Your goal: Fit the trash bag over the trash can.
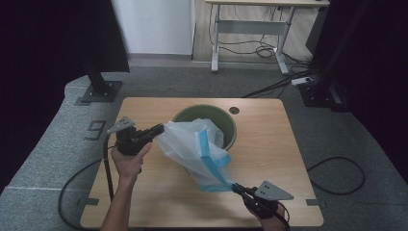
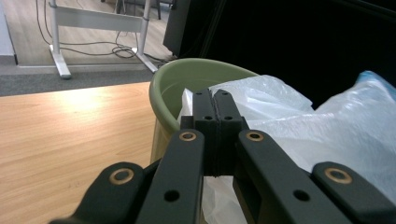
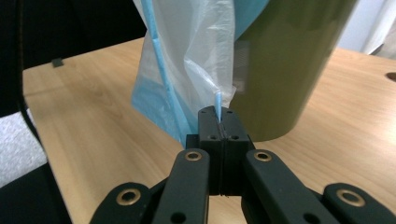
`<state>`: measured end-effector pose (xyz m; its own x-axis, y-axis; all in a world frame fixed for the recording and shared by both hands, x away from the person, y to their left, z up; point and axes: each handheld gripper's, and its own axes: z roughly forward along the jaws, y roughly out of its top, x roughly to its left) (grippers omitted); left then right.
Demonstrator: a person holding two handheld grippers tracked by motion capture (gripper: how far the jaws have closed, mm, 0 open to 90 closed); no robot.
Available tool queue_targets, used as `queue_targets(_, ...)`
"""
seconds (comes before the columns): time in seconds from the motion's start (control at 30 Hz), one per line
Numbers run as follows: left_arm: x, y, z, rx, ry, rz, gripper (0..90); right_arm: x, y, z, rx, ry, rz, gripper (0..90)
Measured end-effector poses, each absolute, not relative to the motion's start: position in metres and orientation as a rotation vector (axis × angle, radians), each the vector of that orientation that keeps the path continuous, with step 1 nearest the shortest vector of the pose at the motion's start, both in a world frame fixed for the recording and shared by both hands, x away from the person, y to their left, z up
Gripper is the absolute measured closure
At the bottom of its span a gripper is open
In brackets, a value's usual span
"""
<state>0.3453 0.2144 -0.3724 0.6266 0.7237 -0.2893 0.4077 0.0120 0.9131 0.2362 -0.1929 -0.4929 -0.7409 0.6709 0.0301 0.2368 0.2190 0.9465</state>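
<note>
A translucent white plastic bag point(image 1: 195, 144) with blue edging stretches from the rim of an olive-green bin point(image 1: 226, 124) down toward the table's front. My left gripper point(image 1: 159, 129) is shut on the bag's upper left edge, level with the bin's rim. My right gripper point(image 1: 235, 186) is shut on the bag's blue drawstring corner, low near the tabletop. In the left gripper view the jaws are pressed together on the white bag point(image 2: 280, 116) in front of the green bin point(image 2: 187, 79). In the right gripper view a blue strip point(image 3: 218, 105) of the bag sticks up between the closed jaws, with the bin point(image 3: 285, 65) just behind.
The bin stands at the back middle of the wooden table point(image 1: 144, 192), near a round cable hole point(image 1: 234, 110). Black cables point(image 1: 77, 187) trail off the table's left and right sides. A white desk frame point(image 1: 250, 29) and floor cables lie beyond.
</note>
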Motion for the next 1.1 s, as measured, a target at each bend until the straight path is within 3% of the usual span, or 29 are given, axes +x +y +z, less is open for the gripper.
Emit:
queue_targets(0.07,0.345,0.215,-0.373,1.612,0.954,0.315,90.0,0.235,-0.191,-0.493,0.837,2.114,1.533,87.4)
queue_targets(0.17,0.345,0.214,-0.373,1.616,0.942,0.307,90.0,0.236,-0.197,-0.484,0.875,2.05,1.569,77.1)
queue_targets(0.5,0.346,0.211,-0.372,1.619,0.938,0.3,90.0,0.249,-0.235,-0.444,0.933,1.879,1.695,64.7)
queue_targets(0.87,0.349,0.214,-0.372,1.63,0.952,0.299,90.0,0.26,-0.259,-0.428,0.973,1.79,1.716,62.2)
queue_targets(1.1,0.35,0.213,-0.373,1.631,0.952,0.295,90.0,0.273,-0.254,-0.436,0.997,1.847,1.682,60.8)
